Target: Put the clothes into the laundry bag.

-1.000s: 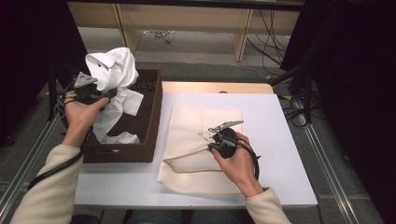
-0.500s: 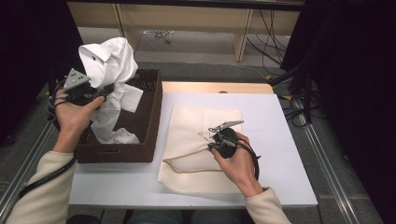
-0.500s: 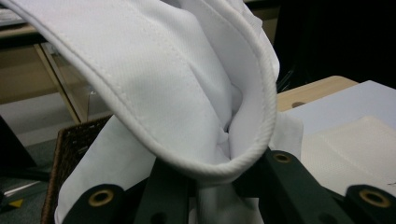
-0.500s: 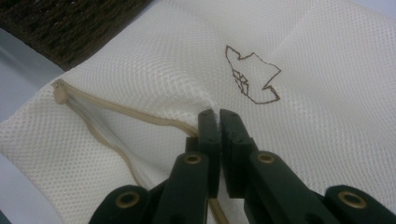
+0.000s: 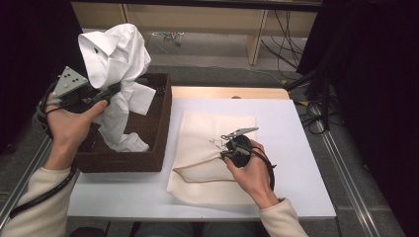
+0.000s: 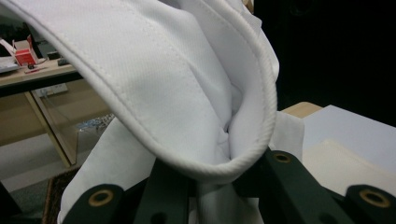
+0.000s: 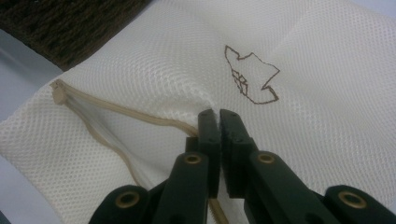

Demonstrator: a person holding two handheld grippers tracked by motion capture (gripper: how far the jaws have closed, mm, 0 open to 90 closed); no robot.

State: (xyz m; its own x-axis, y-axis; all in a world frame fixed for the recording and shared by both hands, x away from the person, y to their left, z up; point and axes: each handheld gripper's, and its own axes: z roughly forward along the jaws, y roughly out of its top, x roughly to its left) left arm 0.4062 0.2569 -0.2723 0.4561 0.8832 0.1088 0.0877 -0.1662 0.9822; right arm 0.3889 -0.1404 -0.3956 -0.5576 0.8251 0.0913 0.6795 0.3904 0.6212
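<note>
A white collared garment hangs from my left gripper, which is shut on it above the brown wicker basket. The garment's lower end still trails into the basket. In the left gripper view its ribbed collar bulges over the jaws of the left gripper. A cream mesh laundry bag lies flat on the white table. My right gripper rests on it, shut on the mesh bag at its zipper edge, with the right gripper puckering the fabric.
The basket stands at the table's left end, partly off its edge. A wooden shelf frame and loose cables lie on the floor beyond the table. Dark curtains close in both sides.
My left gripper has risen and swung left toward the person, pulling the white garment higher out of the basket. The right gripper and the mesh bag have stayed put.
</note>
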